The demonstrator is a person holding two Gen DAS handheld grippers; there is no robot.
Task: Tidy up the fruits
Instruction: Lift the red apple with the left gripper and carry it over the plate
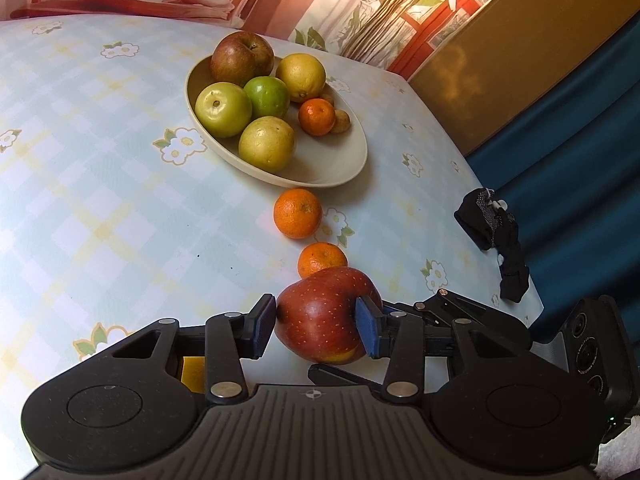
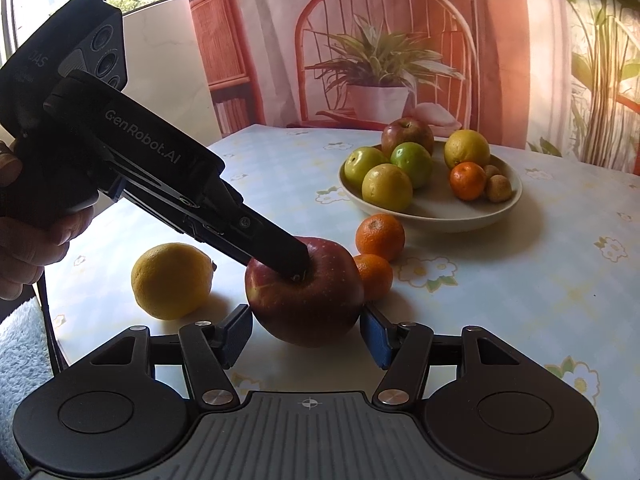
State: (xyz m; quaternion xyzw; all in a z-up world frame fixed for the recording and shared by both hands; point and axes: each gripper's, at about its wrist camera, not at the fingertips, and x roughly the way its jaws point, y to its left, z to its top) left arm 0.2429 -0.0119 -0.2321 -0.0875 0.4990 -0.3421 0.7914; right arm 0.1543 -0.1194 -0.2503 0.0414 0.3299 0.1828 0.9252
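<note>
A big red apple (image 1: pixel 320 320) (image 2: pixel 304 312) sits low over the flowered table, between both grippers. My left gripper (image 1: pixel 316 314) is shut on it, a blue pad pressing each side. In the right wrist view one left finger (image 2: pixel 280 252) lies across the apple's top. My right gripper (image 2: pixel 306 316) flanks the same apple, and its pads touch both sides. Two mandarins (image 1: pixel 298 213) (image 1: pixel 320 258) lie just beyond the apple. A lemon (image 2: pixel 172 280) rests to the apple's left. The beige bowl (image 1: pixel 340 172) (image 2: pixel 440 224) holds apples, a lemon, a mandarin and small brown fruits.
A black glove (image 1: pixel 492 232) lies at the table's right edge, with blue cloth (image 1: pixel 560 200) beyond. A person's hand (image 2: pixel 24 240) holds the left gripper's handle. A printed backdrop (image 2: pixel 380 60) hangs behind the table. Open tablecloth (image 1: pixel 100 200) spreads left of the bowl.
</note>
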